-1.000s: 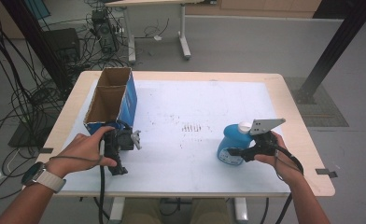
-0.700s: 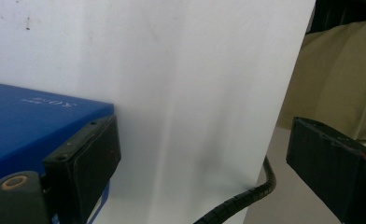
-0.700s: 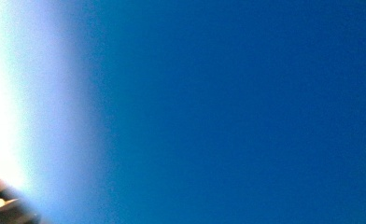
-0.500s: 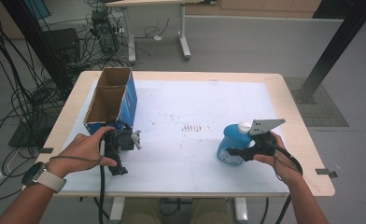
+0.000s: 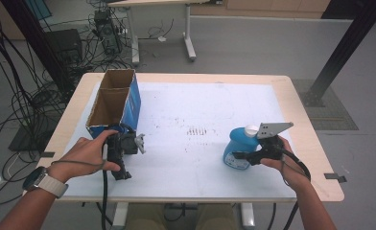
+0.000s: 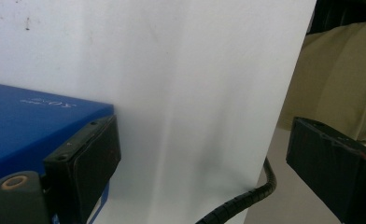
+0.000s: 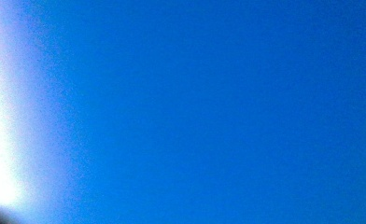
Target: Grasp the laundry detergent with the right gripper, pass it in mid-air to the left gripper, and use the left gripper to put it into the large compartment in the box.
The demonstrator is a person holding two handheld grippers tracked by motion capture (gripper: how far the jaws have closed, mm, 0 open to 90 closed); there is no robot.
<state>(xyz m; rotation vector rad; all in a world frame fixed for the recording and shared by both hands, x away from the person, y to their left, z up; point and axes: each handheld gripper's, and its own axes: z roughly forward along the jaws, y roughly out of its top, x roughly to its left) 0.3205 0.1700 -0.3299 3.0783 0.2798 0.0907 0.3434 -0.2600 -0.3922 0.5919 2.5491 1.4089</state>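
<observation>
Blue plastic bottle stands on the counter at its right, near the front edge. The right claw has just been closing, with the bottle between its jaws; whether the pads press yet cannot be told. Judgement: a lift follows. The left claw is spread beside the blue carton.

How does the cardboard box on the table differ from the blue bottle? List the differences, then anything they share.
1. The cardboard box is angular and long; the blue bottle is rounded and squat.
2. The box stands open at the top, showing a brown inside with two compartments; the bottle is closed with a white cap.
3. The box is clearly larger than the bottle.

Shared: both have blue outsides and stand on the white table, each with a hand-held gripper beside it.
</observation>
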